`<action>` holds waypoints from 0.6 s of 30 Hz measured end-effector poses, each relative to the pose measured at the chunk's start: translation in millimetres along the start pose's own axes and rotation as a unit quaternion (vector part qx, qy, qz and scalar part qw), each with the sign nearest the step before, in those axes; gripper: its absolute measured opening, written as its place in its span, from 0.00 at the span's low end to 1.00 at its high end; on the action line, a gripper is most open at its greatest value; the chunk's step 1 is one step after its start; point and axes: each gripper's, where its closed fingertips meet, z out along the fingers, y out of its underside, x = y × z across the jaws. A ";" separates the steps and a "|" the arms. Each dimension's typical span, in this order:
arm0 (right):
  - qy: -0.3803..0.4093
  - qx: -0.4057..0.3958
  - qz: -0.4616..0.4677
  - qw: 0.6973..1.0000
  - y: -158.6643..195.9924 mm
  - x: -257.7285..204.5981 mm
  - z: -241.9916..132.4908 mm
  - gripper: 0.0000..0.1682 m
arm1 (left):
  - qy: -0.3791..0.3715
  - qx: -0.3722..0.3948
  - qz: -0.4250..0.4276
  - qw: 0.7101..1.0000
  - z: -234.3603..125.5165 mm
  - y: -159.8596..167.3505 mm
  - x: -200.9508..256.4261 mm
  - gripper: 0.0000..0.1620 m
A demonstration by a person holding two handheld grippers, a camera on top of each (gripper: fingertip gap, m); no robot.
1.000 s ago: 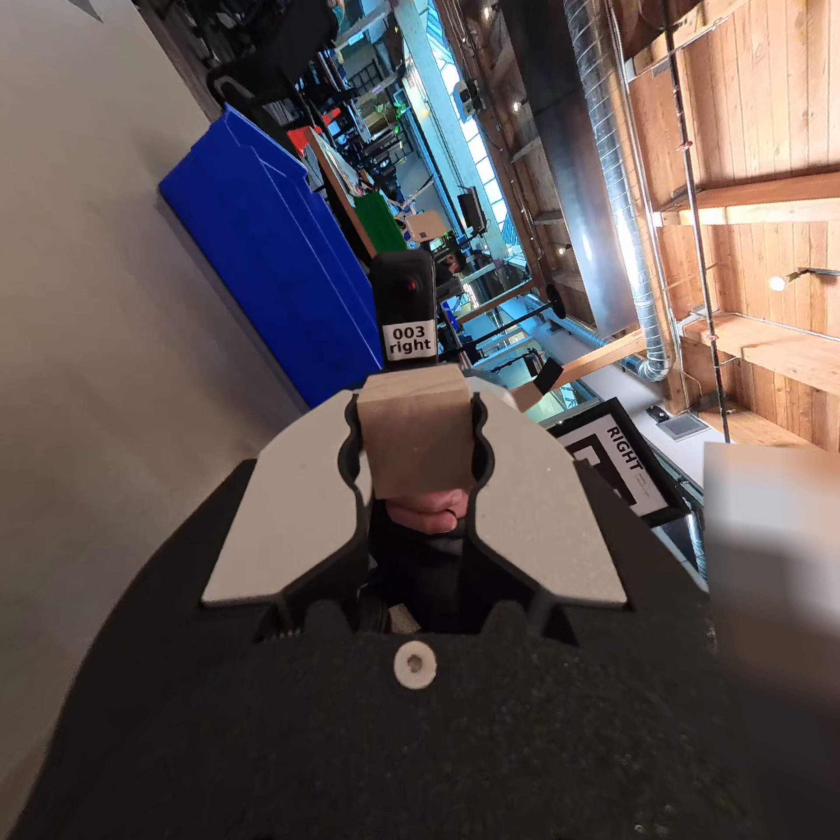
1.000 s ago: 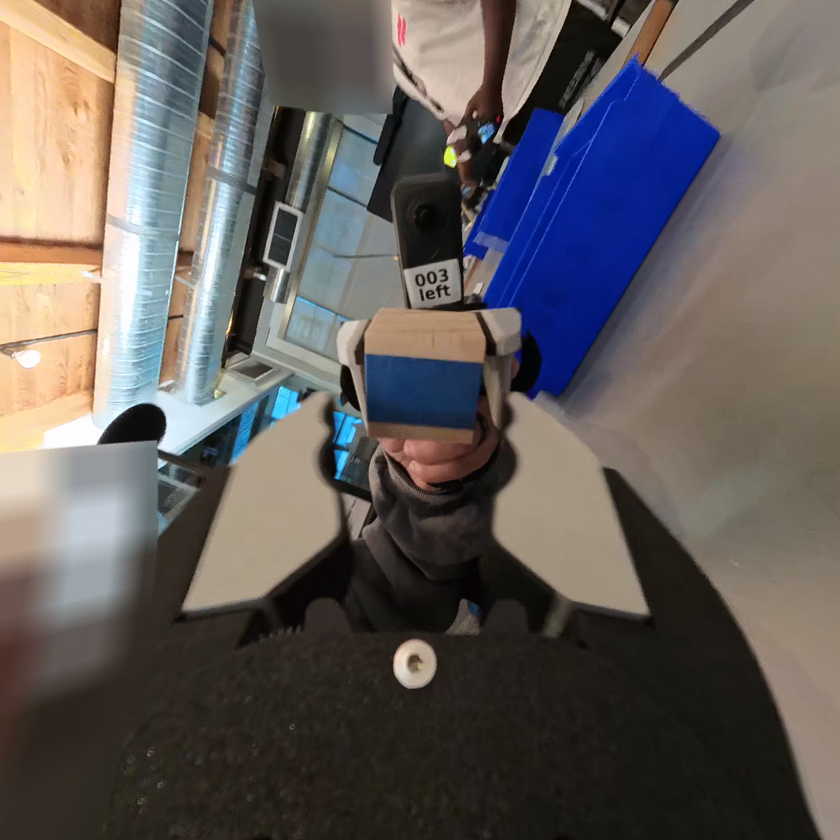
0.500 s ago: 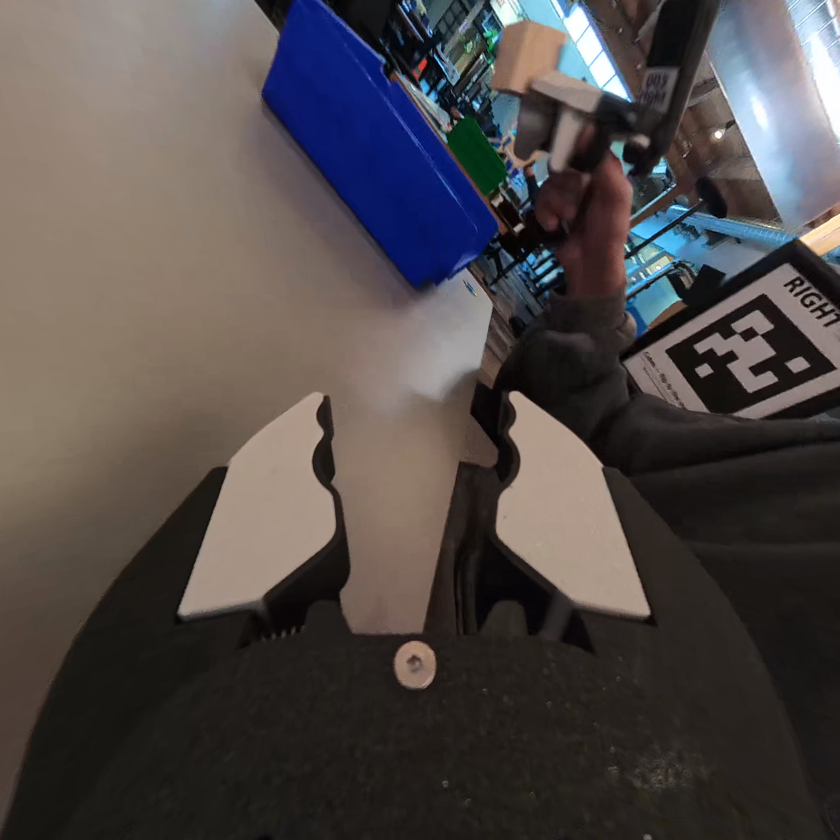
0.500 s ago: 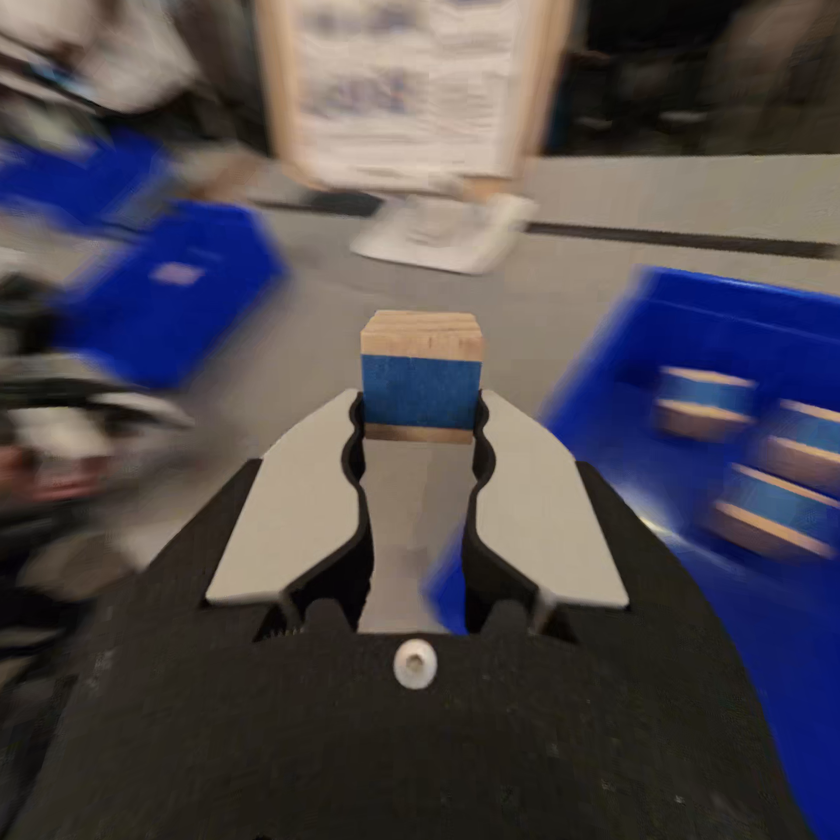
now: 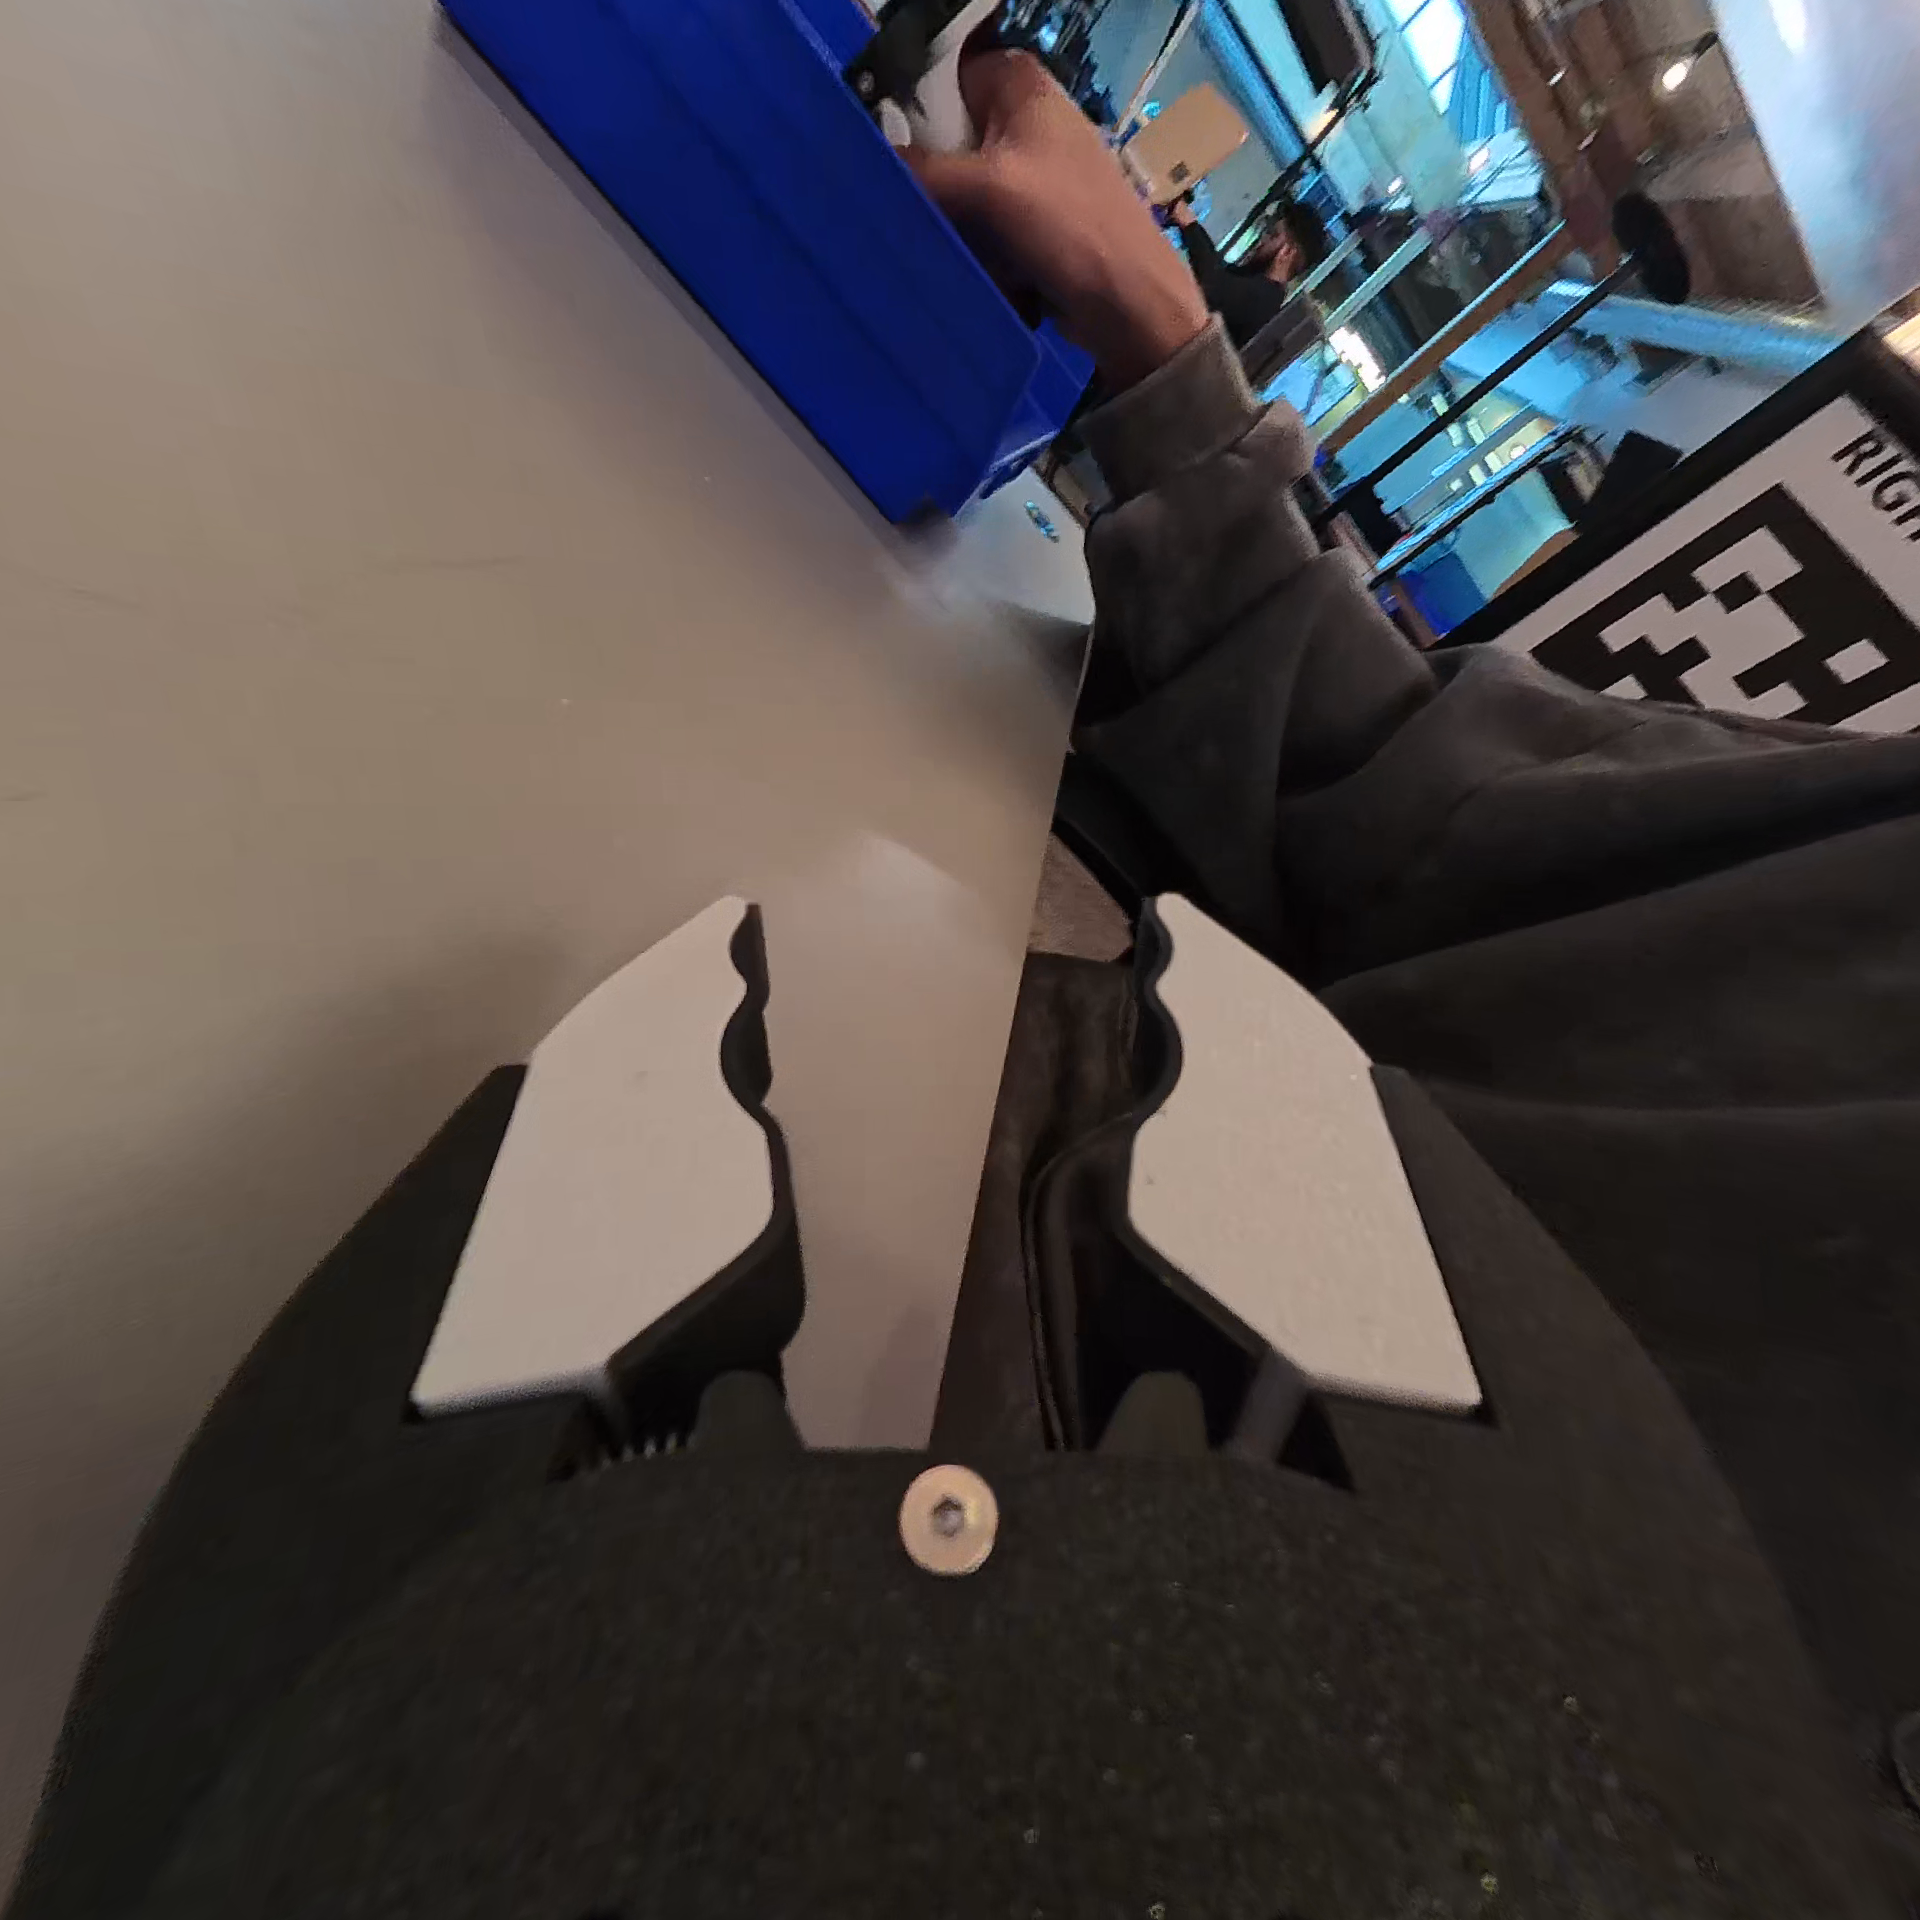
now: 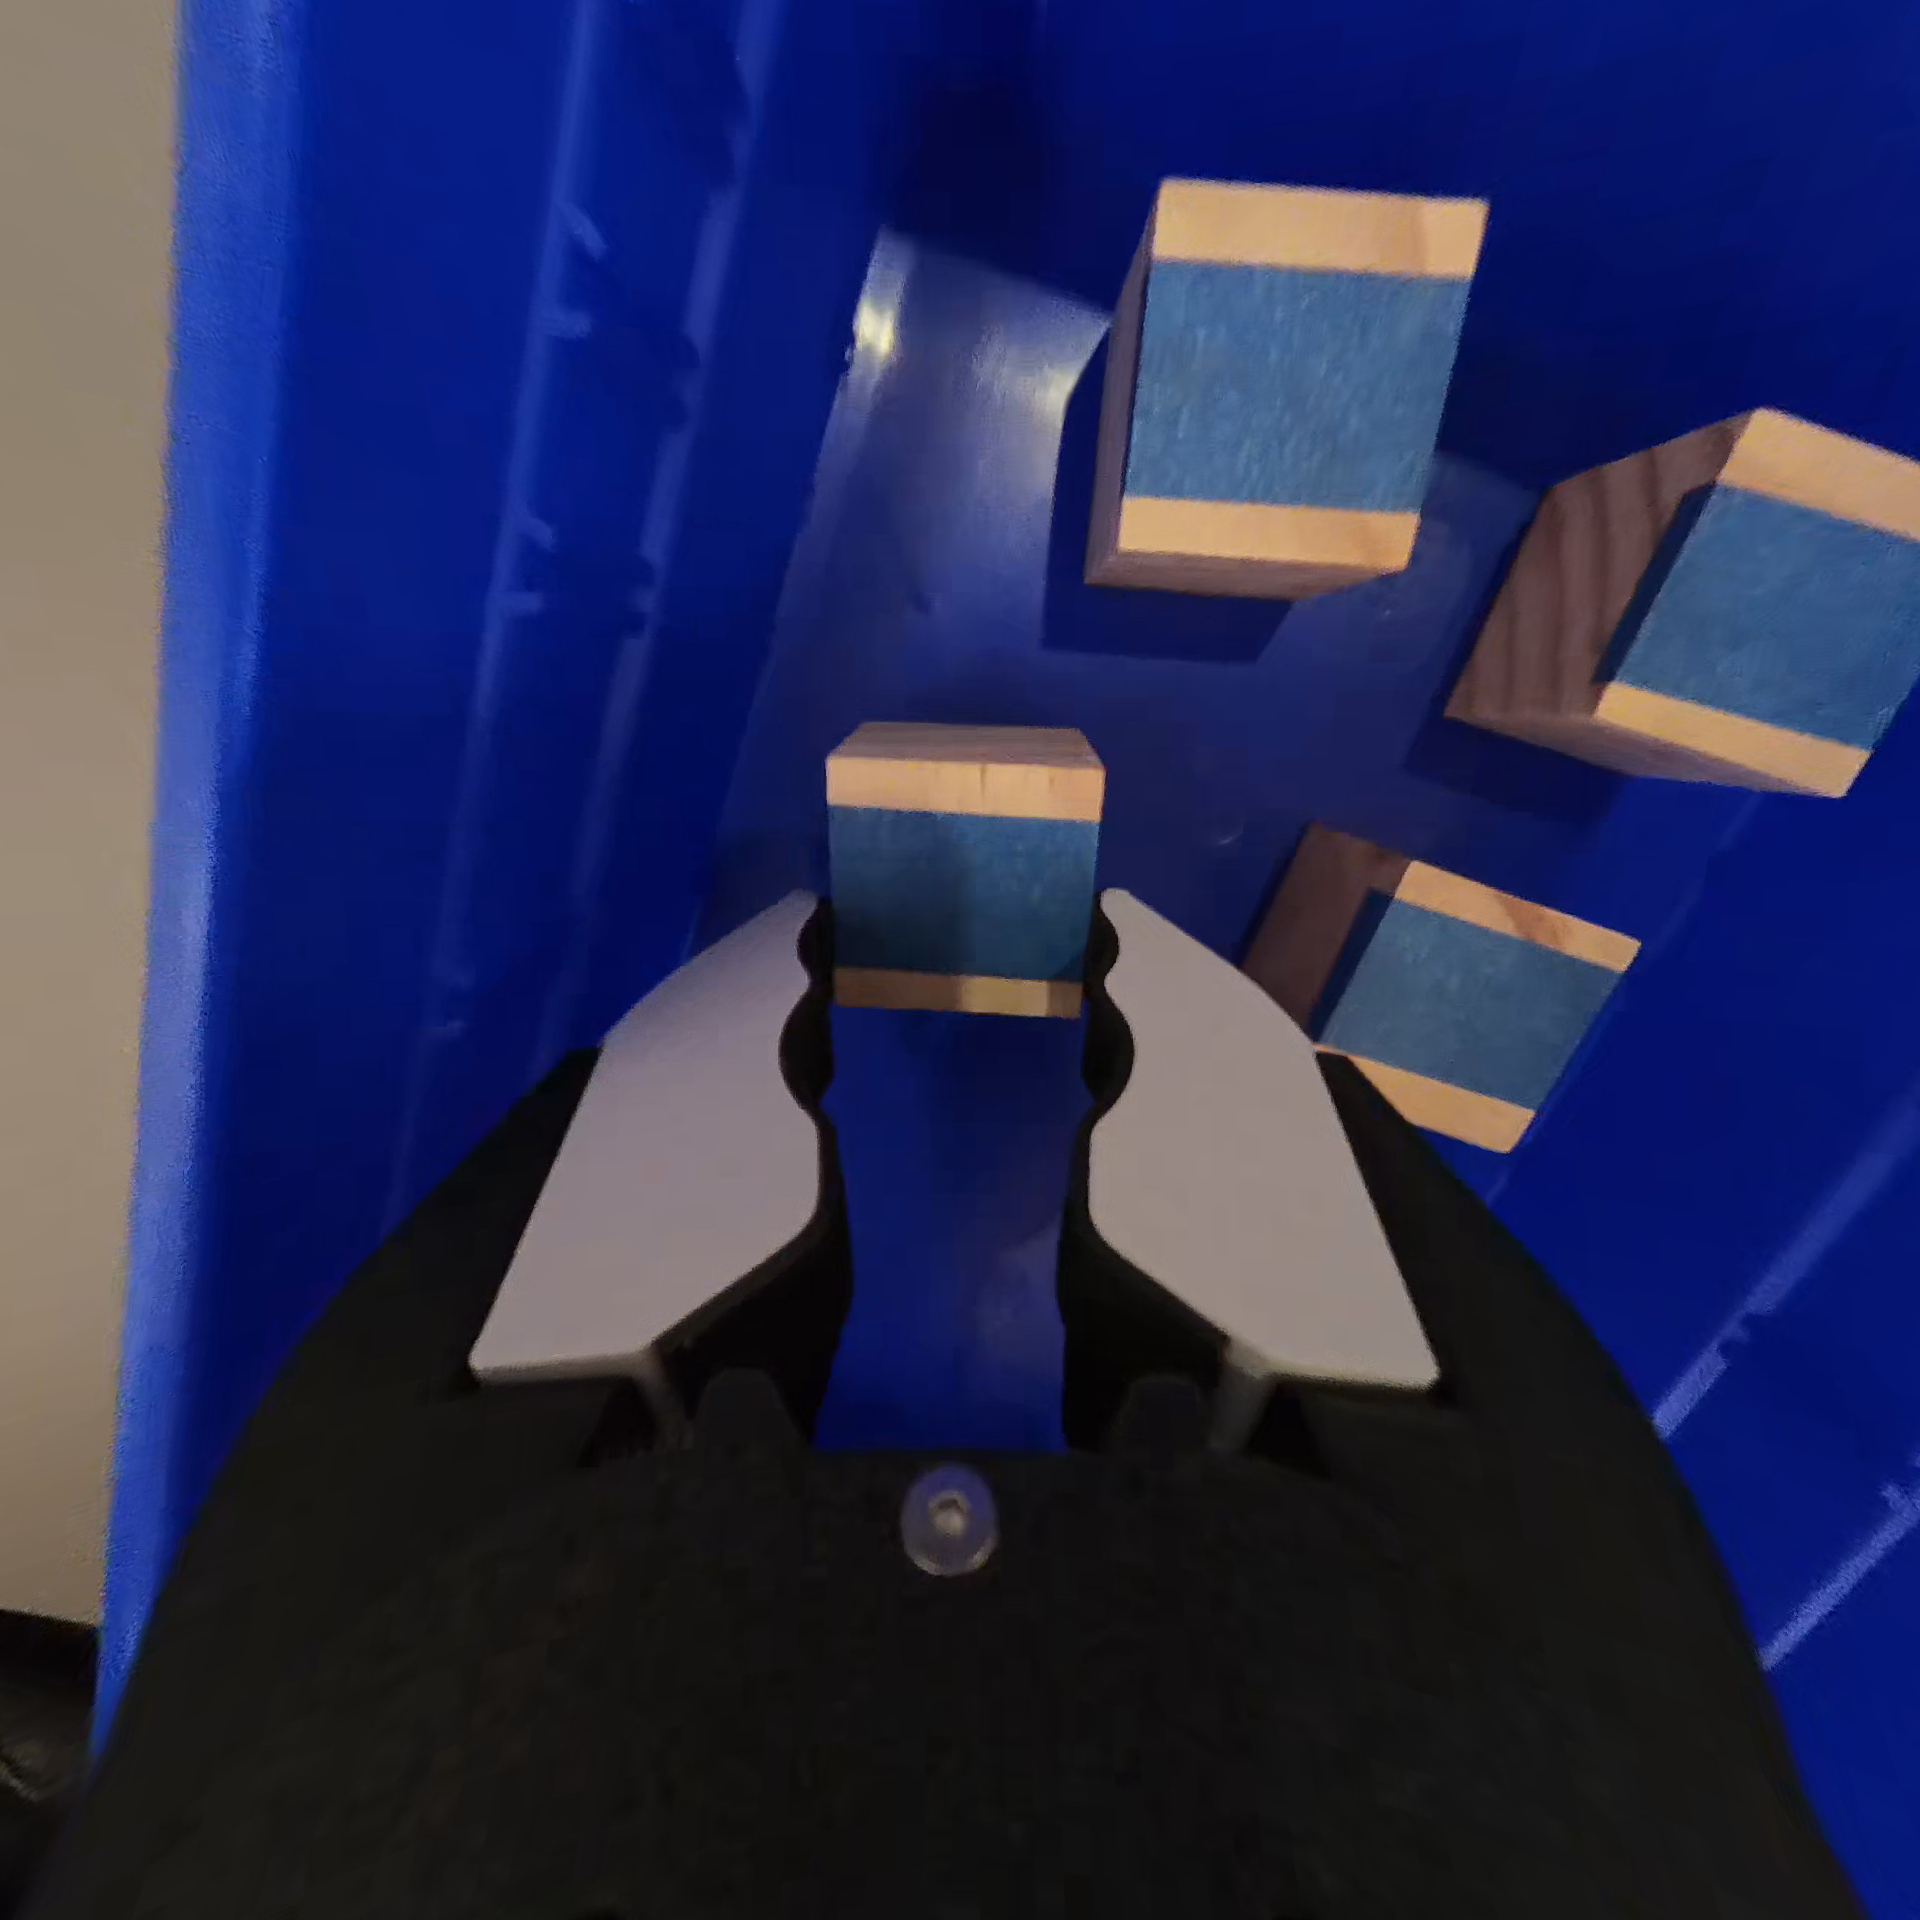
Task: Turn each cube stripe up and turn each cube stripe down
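In the right wrist view my right gripper (image 6: 961,904) is shut on a wooden cube (image 6: 964,821) with a blue stripe. It holds the cube inside the blue bin (image 6: 468,623), low over the bin floor, with the striped face toward the camera. Three more striped cubes (image 6: 1283,384) (image 6: 1725,613) (image 6: 1455,997) lie in the bin to the right, stripes facing the camera. My left gripper (image 5: 951,914) is open and empty over the front edge of the grey table (image 5: 312,623). The right gripper shows only partly, far off in the left wrist view (image 5: 925,73), reaching into the bin (image 5: 769,208).
A person's hand (image 5: 1060,208) and dark sleeve (image 5: 1247,623) stretch from the table's front edge to the bin. A black-and-white marker board (image 5: 1766,603) stands at the right. The bin's ribbed wall rises close on the left of the held cube.
The cube passed from my left gripper to my right. The right gripper closed on it and swung down into the blue bin. The left gripper opened and dropped to the table's front edge.
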 end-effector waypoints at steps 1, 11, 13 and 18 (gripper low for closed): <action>0.001 0.013 -0.008 1.000 -2.0 0.8 -3.0 0.27 | -0.008 -0.007 0.007 1.000 0.1 1.5 -1.9 0.41; -0.244 0.467 -0.081 0.846 13.2 -161.5 -176.5 0.30 | -0.289 -0.064 0.159 0.942 -119.5 -35.7 -17.7 0.36; -0.360 0.430 -0.131 0.817 44.2 -236.2 -170.3 0.30 | -0.350 -0.094 0.153 0.920 -158.5 -50.9 -39.9 0.36; -0.538 0.274 -0.206 0.770 109.4 -355.1 -130.4 0.31 | -0.510 -0.189 0.107 0.832 -249.6 -95.0 -147.7 0.37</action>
